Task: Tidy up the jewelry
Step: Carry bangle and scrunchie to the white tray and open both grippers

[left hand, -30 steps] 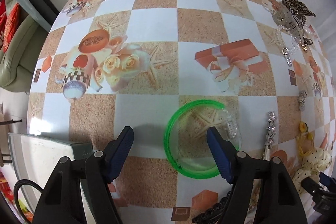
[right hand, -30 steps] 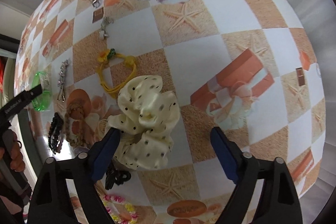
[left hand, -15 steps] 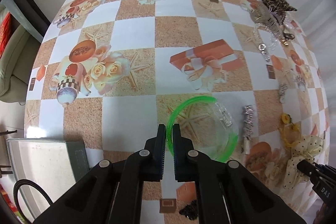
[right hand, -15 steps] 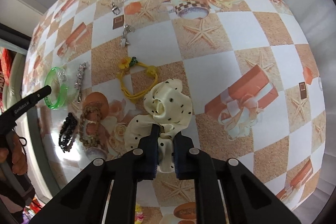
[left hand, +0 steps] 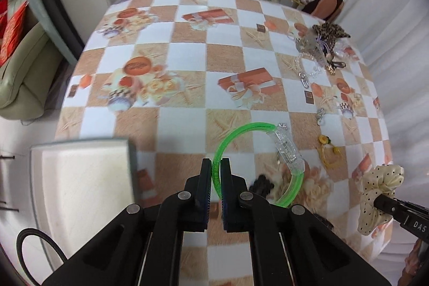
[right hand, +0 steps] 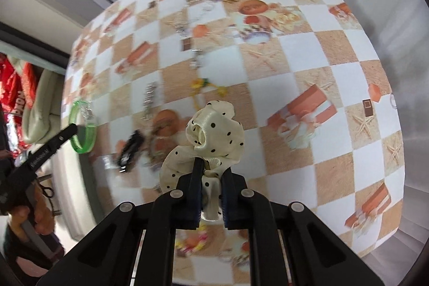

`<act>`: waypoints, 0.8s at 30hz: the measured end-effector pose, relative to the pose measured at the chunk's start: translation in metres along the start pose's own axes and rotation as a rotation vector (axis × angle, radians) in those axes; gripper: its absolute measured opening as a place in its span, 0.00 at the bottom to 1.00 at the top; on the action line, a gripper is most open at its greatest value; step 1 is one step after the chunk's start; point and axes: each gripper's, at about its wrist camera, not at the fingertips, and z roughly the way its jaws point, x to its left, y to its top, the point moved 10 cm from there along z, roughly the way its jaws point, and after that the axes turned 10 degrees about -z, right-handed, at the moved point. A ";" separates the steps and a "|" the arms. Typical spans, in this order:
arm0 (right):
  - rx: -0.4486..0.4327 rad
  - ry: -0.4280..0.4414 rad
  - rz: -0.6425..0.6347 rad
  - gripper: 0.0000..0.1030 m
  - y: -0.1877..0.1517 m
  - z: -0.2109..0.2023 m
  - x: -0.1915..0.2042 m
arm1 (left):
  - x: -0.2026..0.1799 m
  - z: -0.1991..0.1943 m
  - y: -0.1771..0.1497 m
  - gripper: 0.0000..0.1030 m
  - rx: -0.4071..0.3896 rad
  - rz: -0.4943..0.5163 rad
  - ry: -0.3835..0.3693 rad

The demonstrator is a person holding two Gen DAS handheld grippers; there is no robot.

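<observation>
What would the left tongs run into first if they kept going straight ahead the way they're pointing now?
Holding the green bangle, the left tongs point ahead over bare checkered tablecloth. Nothing lies in that line until the table's far edge, as far as the left wrist view shows; their height is hard to judge.

Each tool is matte black plastic: the left tool and right tool have blue-padded fingers, silver round screws on angular arms, and white lettering along the side.

Bright, even indoor light; heavy fisheye bending with dark corners, and motion blur smearing the right view.
</observation>
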 end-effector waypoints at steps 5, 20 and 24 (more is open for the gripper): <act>0.009 0.065 -0.078 0.12 -0.004 -0.012 0.053 | 0.039 -0.031 -0.014 0.11 -0.027 -0.071 0.015; 0.044 0.247 -0.416 0.12 -0.003 -0.007 0.262 | 0.204 -0.063 -0.065 0.11 -0.051 -0.323 0.175; 0.052 0.251 -0.486 0.12 0.004 0.015 0.304 | 0.232 -0.051 -0.064 0.11 -0.059 -0.383 0.202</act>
